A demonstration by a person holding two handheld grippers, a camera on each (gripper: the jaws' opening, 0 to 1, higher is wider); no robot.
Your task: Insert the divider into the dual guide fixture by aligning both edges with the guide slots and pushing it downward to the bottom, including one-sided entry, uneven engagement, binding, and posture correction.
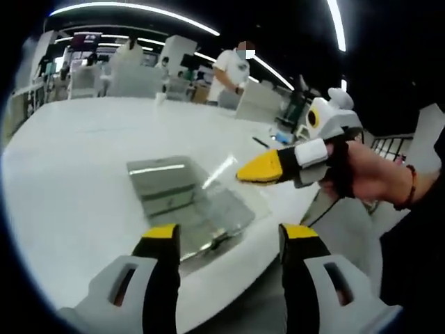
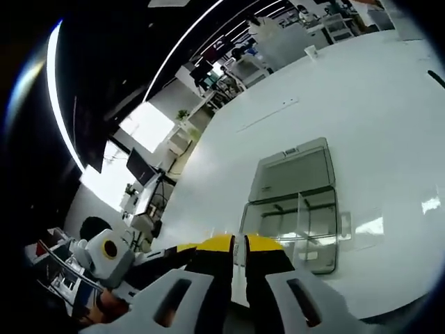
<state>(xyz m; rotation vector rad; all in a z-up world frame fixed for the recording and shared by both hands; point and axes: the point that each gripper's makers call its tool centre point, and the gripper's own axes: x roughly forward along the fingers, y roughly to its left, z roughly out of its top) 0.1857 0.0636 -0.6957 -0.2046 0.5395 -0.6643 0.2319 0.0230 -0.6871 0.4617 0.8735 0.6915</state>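
Two grippers hover near the clear plastic dual-guide fixture on the white table: left gripper jaws spread, right gripper jaws nearly together, no readable writing.

Fixture on table (divider inside).

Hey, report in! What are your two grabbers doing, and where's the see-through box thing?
Left gripper open, empty, above the table edge. Right gripper nearly closed, holding nothing. Clear fixture flat on the white table, untouched. Nothing blocking it.
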